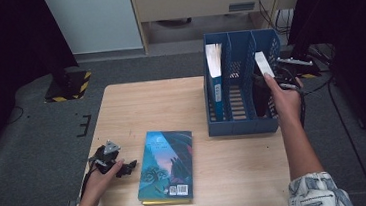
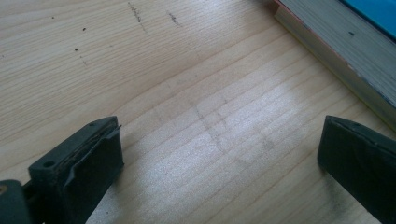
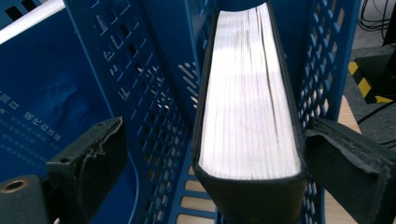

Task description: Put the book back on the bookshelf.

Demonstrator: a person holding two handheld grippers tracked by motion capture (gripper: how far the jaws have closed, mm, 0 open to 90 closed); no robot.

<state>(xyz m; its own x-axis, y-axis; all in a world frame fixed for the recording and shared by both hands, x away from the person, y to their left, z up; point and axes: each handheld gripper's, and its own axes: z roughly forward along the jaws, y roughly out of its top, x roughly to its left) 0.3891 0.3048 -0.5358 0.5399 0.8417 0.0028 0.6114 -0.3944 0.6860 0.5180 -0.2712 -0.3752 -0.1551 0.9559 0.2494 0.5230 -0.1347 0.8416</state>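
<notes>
Black book (image 3: 250, 93) between open right claw (image 3: 210, 158), in rack (image 3: 140, 70)

Blue perforated file rack (image 1: 243, 125), black-covered book (image 3: 250, 116), teal illustrated book (image 1: 167, 164).

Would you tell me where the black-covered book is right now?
The black-covered book stands in the blue file rack's rightmost compartment, between the right gripper's open jaws.

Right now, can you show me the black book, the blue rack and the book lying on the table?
black book (image 3: 250, 93): right gripper view, white page edge.
rack (image 1: 243, 126): high view, front wall.
teal book (image 1: 168, 159): high view, middle of cover.
</notes>
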